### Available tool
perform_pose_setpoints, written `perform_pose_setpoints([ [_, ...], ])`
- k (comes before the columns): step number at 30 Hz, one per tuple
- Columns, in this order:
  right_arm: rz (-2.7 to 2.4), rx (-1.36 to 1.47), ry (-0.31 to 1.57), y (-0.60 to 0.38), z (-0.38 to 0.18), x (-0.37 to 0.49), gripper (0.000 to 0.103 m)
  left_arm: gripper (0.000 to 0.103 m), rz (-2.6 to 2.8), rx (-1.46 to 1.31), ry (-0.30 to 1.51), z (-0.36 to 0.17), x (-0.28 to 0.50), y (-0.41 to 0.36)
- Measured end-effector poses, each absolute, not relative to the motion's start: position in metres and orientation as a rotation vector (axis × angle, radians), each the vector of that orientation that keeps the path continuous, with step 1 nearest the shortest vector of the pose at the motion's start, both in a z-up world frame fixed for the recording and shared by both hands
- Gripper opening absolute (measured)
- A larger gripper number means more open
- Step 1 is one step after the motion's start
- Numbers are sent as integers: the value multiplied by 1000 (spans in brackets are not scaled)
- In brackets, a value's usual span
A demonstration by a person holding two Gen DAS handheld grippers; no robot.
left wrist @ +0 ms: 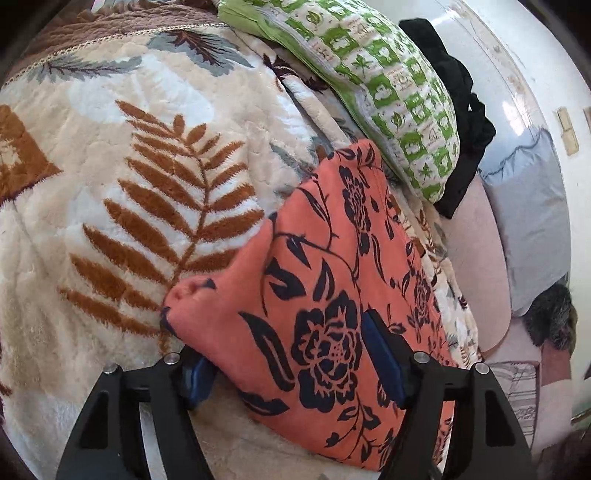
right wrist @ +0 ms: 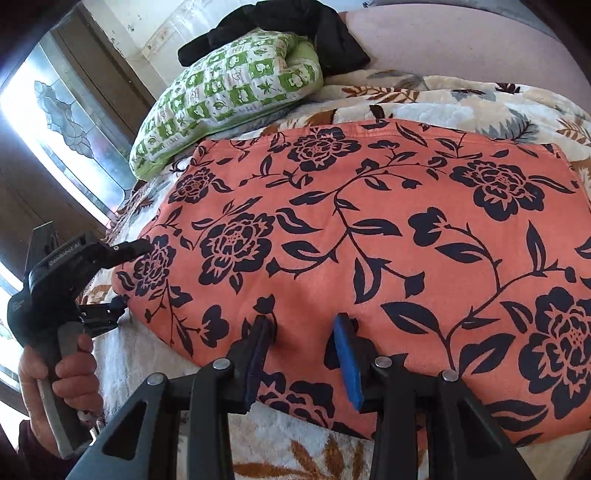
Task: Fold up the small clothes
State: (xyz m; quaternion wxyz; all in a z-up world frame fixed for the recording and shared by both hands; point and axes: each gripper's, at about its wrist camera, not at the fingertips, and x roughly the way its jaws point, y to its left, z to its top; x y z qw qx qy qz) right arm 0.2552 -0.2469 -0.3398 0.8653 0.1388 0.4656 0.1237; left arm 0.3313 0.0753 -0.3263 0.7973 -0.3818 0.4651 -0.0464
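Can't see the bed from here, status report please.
Left gripper open astride orange floral garment's end. Right gripper open, pads at near edge. Green pillow alongside, clear.

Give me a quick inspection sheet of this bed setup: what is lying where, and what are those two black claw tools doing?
Surface: plush leaf-print blanket covering the bed.
Job's things: orange floral garment lying folded flat on the blanket.
Clutter: green checked pillow beyond the garment; black clothing bunched behind the pillow.
Grippers: left gripper straddles the garment's end, one finger above the cloth and one below, pads not visibly pressing. Right gripper sits on the garment's near edge, jaws parted with cloth between the pads; pinch unclear. A hand holds the left gripper's handle.
Cables: nothing seen.
Surroundings: patterned glass window and pale wall.
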Motion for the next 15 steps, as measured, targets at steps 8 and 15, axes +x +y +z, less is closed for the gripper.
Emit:
perform_pose_setpoints([
  [8, 265, 250, 952, -243, -339, 252, 41, 29, -64, -711, 910, -311, 338, 72],
  [15, 279, 260, 954, -246, -339, 252, 41, 53, -42, -578, 949, -318, 338, 46],
])
